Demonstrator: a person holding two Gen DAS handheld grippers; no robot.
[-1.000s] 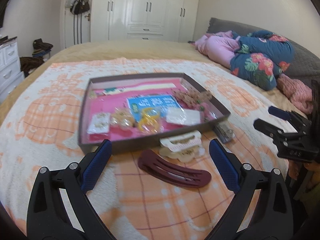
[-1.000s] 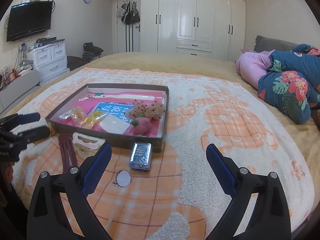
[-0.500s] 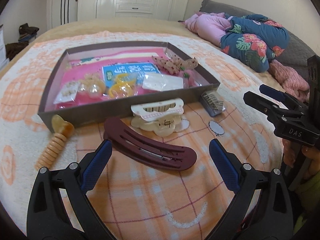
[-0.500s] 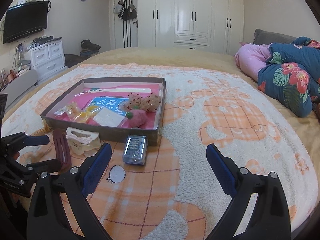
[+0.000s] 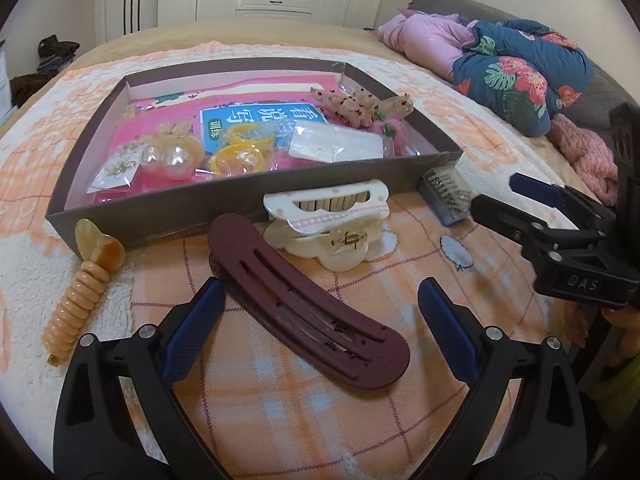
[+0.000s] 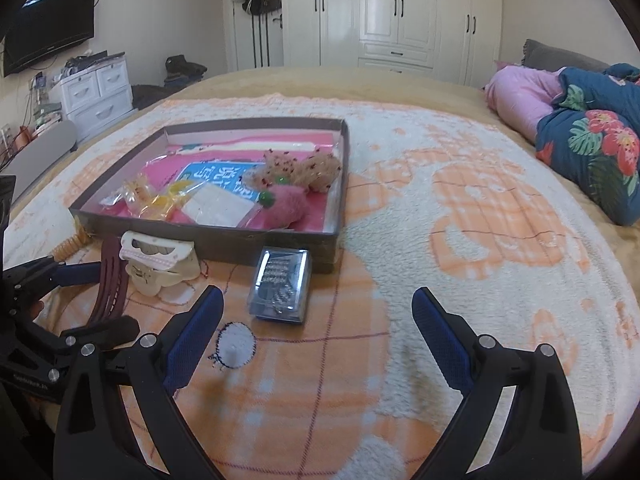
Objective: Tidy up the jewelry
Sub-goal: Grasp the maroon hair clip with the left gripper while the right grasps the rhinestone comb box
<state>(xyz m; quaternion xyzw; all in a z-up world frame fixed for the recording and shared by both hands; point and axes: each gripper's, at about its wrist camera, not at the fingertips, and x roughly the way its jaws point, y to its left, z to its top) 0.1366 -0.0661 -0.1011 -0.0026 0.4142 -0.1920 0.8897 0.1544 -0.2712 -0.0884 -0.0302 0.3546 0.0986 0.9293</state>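
Landmark: shallow brown box [image 5: 224,204] on the orange-checked blanket [image 6: 460,184], holding packeted earrings [image 5: 168,156] and yellow rings [image 5: 240,152].
Maroon hair clip [image 5: 308,312]: lay on the blanket just in front of the box.
White claw clip [image 5: 328,216]: against the box's front wall, touching the maroon clip's far end.
Clear case [image 6: 282,286]: in front of the box's right corner.
Peach spiral clip [image 5: 80,284]: at the box's left corner.
Left gripper [image 5: 320,312]: spread wide, hovering over the maroon clip, holding nothing.
Right gripper [image 6: 316,320]: spread wide, empty, low before the clear case.

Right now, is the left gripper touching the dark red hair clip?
Apart. In the left wrist view, the left gripper is open, and blanket shows between each fingertip and the dark red hair clip lying between them.
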